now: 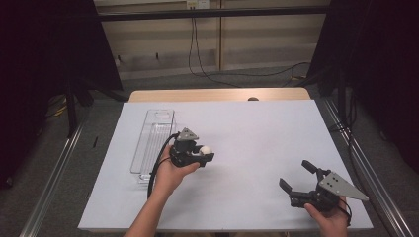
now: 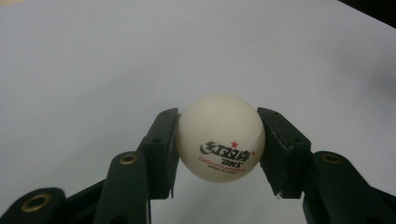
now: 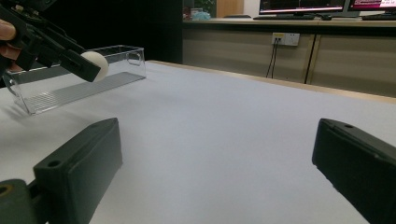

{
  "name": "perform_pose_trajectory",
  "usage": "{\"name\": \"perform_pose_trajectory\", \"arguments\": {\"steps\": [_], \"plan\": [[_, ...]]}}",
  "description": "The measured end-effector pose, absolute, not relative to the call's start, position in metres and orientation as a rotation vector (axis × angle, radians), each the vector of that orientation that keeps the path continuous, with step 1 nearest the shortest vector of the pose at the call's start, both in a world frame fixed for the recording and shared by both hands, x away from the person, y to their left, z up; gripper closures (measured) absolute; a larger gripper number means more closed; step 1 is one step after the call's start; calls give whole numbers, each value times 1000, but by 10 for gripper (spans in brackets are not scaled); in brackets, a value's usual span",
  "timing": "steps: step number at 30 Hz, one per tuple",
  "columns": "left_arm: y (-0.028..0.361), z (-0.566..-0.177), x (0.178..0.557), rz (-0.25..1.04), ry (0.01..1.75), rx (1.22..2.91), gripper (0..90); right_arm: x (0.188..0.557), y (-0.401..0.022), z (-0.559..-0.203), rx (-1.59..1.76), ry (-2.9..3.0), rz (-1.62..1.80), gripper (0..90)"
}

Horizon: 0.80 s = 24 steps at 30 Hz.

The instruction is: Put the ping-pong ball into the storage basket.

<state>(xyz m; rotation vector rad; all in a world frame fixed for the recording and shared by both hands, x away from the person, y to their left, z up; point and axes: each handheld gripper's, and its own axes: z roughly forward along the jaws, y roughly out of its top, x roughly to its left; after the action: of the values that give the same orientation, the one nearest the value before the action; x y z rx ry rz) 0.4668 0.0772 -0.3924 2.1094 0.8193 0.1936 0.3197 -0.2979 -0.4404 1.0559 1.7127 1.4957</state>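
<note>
A white table-tennis ball (image 2: 221, 138) with a red star and black print sits clamped between the two black jaws of my left gripper (image 2: 219, 140). From above, that left gripper (image 1: 203, 152) hovers just right of a clear plastic tray (image 1: 146, 148), the ball (image 1: 205, 149) showing at its tip. The right gripper view catches the same ball (image 3: 95, 65) held in front of the tray (image 3: 56, 91). My right gripper (image 1: 296, 176) rests near the table's front right, its jaws wide apart with nothing between them; in its own view the right gripper (image 3: 215, 158) frames bare white surface.
A white sheet (image 1: 247, 133) covers the table, with the wooden table edge (image 1: 217, 94) behind it. Metal rails (image 1: 54, 173) run along both sides. Cables (image 1: 197, 49) hang on the far wall. Dark curtains flank the scene.
</note>
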Motion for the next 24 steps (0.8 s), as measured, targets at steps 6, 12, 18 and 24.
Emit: {"name": "perform_pose_trajectory", "arguments": {"steps": [6,12,18,24], "plan": [[79,-390,467,192,835,2098,512,320,-298,-440,1051,1714,1496,12],[82,-388,467,193,844,2095,512,320,-297,-440,1054,1711,1498,12],[84,-388,468,198,847,2092,512,320,-297,-440,1055,1710,1498,12],[87,-387,467,201,864,2072,512,320,-297,-440,1053,1711,1496,12]]}}
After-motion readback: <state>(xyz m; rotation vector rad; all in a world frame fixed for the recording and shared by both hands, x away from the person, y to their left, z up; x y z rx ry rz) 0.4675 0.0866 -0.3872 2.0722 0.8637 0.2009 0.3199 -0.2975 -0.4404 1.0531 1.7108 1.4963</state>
